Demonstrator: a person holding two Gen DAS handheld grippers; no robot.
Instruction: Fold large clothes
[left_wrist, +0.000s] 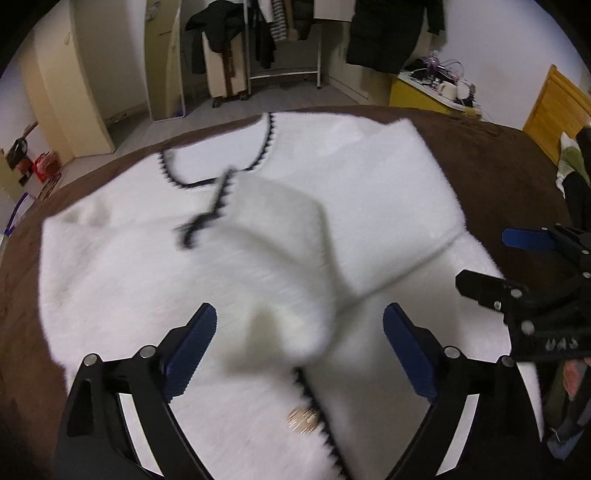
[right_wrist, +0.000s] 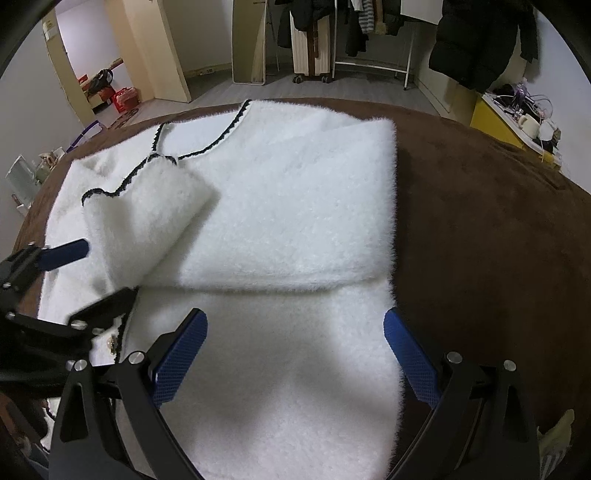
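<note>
Looks like someone's bedroom at home: brown fleece-covered bed (right_wrist: 480, 229), white metal clothes rack (right_wrist: 373, 62) hung with dark coats, tall leaning mirror (right_wrist: 249, 40), cluttered yellow cabinet (right_wrist: 495, 118)

A brown blanket (right_wrist: 480, 229) lies below a clothes rack (right_wrist: 373, 62), suitcase (right_wrist: 310, 44) and yellow cabinet (right_wrist: 495, 122).

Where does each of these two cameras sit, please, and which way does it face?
Left wrist: on the left gripper, looking forward over the white cardigan; its open jaws and the right gripper show.
Right wrist: on the right gripper, facing the cardigan's folded right side; the left gripper shows.
Shared: cardigan, brown bedspread, clothes rack.
</note>
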